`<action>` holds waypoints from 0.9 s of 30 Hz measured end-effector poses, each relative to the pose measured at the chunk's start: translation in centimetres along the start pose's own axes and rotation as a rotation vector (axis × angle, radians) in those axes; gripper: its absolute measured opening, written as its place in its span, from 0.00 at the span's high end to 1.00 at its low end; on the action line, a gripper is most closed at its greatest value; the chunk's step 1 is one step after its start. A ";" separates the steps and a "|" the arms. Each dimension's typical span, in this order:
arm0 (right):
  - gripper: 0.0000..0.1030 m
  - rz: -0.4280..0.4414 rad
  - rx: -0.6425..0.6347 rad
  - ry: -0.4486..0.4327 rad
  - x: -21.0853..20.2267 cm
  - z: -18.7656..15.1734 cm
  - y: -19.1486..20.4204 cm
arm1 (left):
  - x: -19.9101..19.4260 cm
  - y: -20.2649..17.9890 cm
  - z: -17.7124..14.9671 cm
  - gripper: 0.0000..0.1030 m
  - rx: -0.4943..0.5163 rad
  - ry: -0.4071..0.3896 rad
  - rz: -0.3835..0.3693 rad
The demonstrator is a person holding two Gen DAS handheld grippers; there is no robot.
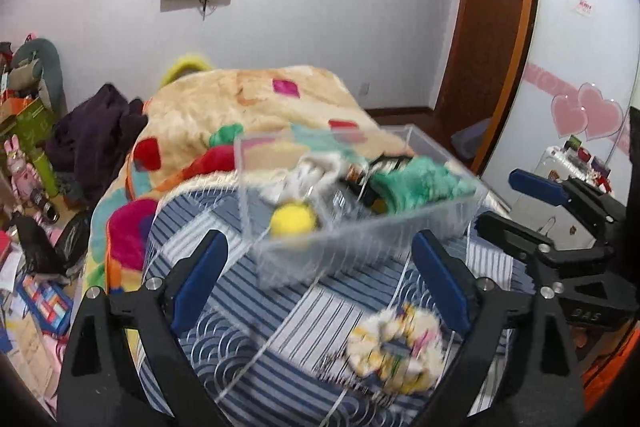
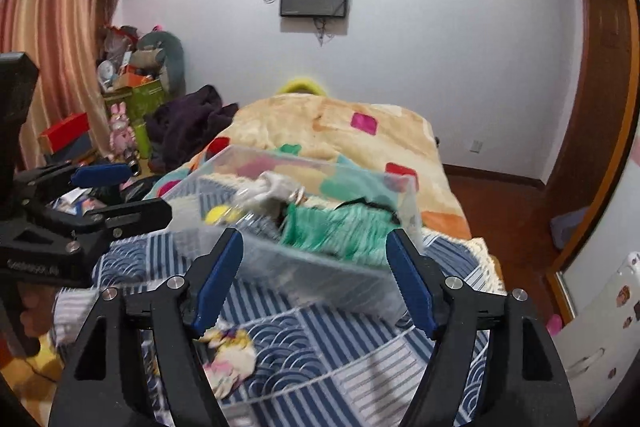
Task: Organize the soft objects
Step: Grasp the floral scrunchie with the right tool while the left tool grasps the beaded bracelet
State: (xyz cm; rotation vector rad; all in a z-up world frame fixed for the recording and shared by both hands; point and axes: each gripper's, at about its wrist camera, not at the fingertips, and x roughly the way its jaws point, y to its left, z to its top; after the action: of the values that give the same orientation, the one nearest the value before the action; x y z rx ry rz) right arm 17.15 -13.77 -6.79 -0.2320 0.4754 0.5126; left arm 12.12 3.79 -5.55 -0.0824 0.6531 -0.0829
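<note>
A clear plastic box [image 1: 360, 239] sits on the striped bedspread, also in the right wrist view [image 2: 320, 267]. It holds a yellow pompom [image 1: 291, 221], a white soft item [image 1: 316, 175] and a green fluffy item [image 1: 420, 183], which also shows in the right wrist view [image 2: 340, 227]. A white patterned scrunchie [image 1: 396, 347] lies on the bedspread in front of the box, and shows in the right wrist view [image 2: 230, 355]. My left gripper [image 1: 320, 283] is open and empty before the box. My right gripper [image 2: 316, 283] is open and empty at the box's near wall.
A beige patchwork blanket [image 1: 248, 103] lies heaped behind the box. A dark garment [image 1: 96, 135] lies left of it. Cluttered boxes and toys [image 1: 28, 155] stand on the floor at left. A wooden door [image 1: 492, 27] and a white case [image 1: 556, 195] are at right.
</note>
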 end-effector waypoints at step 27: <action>0.58 0.258 -0.015 0.284 4.3 -8.2 5.3 | 3.0 0.4 -9.3 0.45 0.076 0.187 0.072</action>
State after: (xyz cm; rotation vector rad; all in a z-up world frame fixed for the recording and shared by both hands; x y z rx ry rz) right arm 14.59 -10.17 -16.49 -0.2614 0.7848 0.7398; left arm 8.80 3.41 -14.74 0.0228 0.8384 -0.0467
